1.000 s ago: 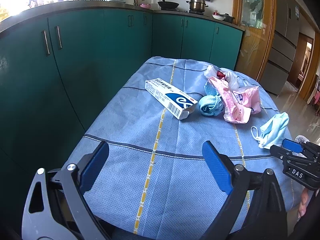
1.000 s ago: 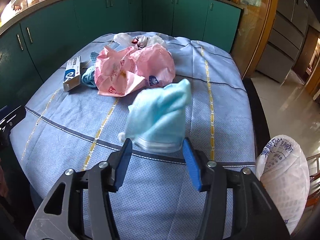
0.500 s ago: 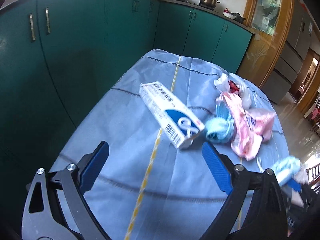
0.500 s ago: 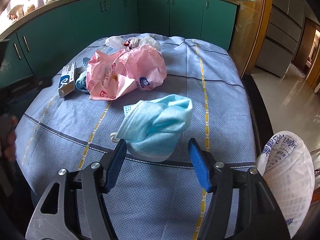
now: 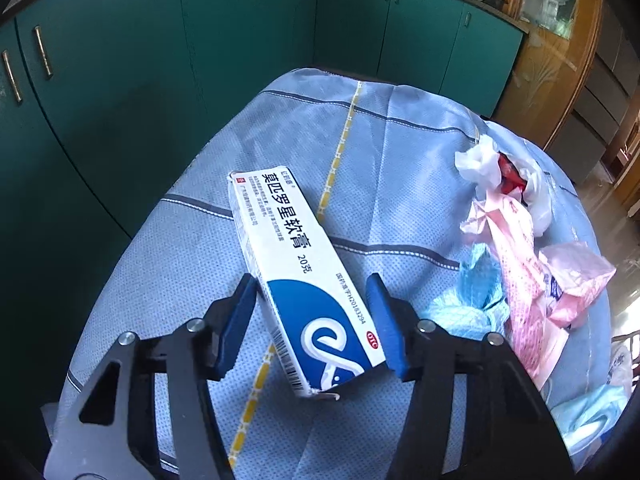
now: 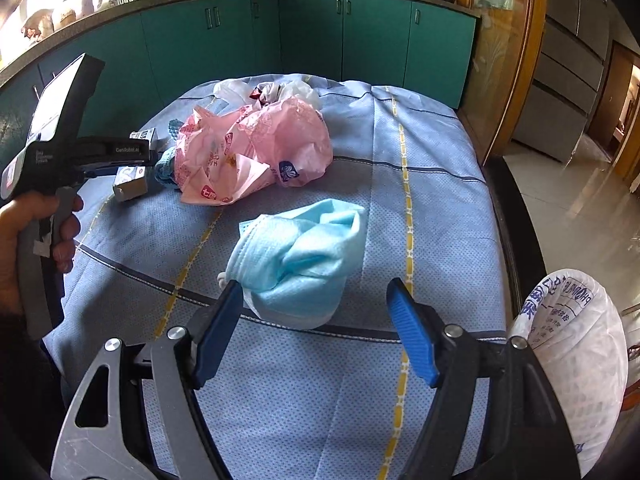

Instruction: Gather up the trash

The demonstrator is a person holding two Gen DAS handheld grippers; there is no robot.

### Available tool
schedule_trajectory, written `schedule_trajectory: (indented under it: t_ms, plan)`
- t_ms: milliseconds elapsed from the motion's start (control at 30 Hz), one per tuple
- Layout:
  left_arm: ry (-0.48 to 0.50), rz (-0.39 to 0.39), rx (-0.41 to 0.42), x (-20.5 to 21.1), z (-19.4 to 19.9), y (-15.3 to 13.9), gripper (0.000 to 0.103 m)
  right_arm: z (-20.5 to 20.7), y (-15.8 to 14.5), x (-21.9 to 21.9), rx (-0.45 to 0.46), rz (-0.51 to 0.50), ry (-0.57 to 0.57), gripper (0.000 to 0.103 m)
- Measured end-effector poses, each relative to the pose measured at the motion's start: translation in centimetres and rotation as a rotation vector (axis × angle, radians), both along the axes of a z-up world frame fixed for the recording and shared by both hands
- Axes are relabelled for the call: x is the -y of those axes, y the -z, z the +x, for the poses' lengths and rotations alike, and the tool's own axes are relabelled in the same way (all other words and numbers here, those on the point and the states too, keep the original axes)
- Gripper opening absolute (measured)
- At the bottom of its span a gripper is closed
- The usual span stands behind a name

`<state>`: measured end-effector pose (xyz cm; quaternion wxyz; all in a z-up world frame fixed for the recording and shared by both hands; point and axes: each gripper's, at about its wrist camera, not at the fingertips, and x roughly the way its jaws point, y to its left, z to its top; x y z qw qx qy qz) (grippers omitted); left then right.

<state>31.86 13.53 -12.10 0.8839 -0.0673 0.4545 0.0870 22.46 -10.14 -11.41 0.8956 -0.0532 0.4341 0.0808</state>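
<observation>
A white and blue ointment box (image 5: 288, 240) lies askew on the blue tablecloth (image 5: 380, 160). My left gripper (image 5: 312, 316) has its jaws narrowed onto the box's near end, both blue pads touching its sides. In the right wrist view the same box (image 6: 130, 184) shows under the left tool, which a hand (image 6: 20, 236) holds. A crumpled light-blue face mask (image 6: 308, 256) lies on the cloth just ahead of my right gripper (image 6: 316, 320), which is open. The mask's near edge sits between the fingers, untouched.
A pink plastic bag (image 6: 260, 152), a white bag with something red (image 5: 500, 168) and a blue wad (image 5: 472, 296) lie mid-table. A white woven sack (image 6: 572, 360) stands off the table's right edge. Green cabinets (image 5: 200, 40) run along the left and back.
My left gripper moved forward to the ointment box and its jaws narrowed onto it. The right gripper's jaws spread wider and the mask settled lower on the cloth.
</observation>
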Motion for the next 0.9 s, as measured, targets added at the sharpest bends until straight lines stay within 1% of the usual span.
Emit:
schedule_trajectory:
  t_ms: [100, 133, 200, 267, 300, 333, 367, 500, 567, 700, 800, 900]
  plan:
    - [0.008, -0.049, 0.021, -0.4, -1.5, -0.5, 0.048, 0.1, 0.1, -0.1, -0.005, 0.000, -0.002, 0.073]
    - [0.017, -0.061, 0.037, -0.4, -2.5, -0.9, 0.047, 0.1, 0.2, -0.2, -0.007, 0.003, -0.003, 0.073]
    - [0.044, -0.055, 0.059, 0.1, -4.4, -1.3, 0.047, 0.3, 0.3, -0.3, -0.010, 0.011, -0.005, 0.073]
    - [0.083, -0.065, 0.065, 0.7, -6.4, -1.3, 0.047, 0.6, 0.8, -0.4, -0.028, 0.031, -0.008, 0.071]
    - [0.108, -0.076, 0.067, 1.0, -7.6, -1.2, 0.047, 0.8, 0.9, -0.4, -0.038, 0.041, -0.008, 0.066]
    - [0.127, -0.080, 0.067, 1.4, -8.4, -1.2, 0.047, 0.9, 1.1, -0.5, -0.055, 0.064, -0.011, 0.051]
    - [0.150, -0.081, 0.066, 1.8, -9.7, -1.1, 0.047, 1.0, 1.2, -0.5, -0.072, 0.080, -0.015, 0.043]
    - [0.238, -0.075, 0.077, 3.1, -13.5, -1.5, 0.047, 0.6, 1.0, -1.2, -0.062, 0.067, -0.035, 0.034]
    - [0.262, -0.080, 0.080, 3.5, -14.9, -1.7, 0.047, 0.1, 0.6, -1.4, -0.054, 0.063, -0.048, 0.033]
    - [0.286, -0.062, 0.089, 3.7, -16.8, -2.2, 0.048, -1.0, -0.7, -1.4, -0.020, 0.042, -0.064, 0.033]
    - [0.288, -0.072, 0.092, 3.4, -17.7, -2.3, 0.049, -1.8, -1.6, -1.2, -0.002, 0.032, -0.072, 0.033]
    - [0.278, -0.099, 0.092, 2.7, -17.9, -2.1, 0.051, -2.0, -1.7, -0.8, 0.007, 0.020, -0.056, 0.033]
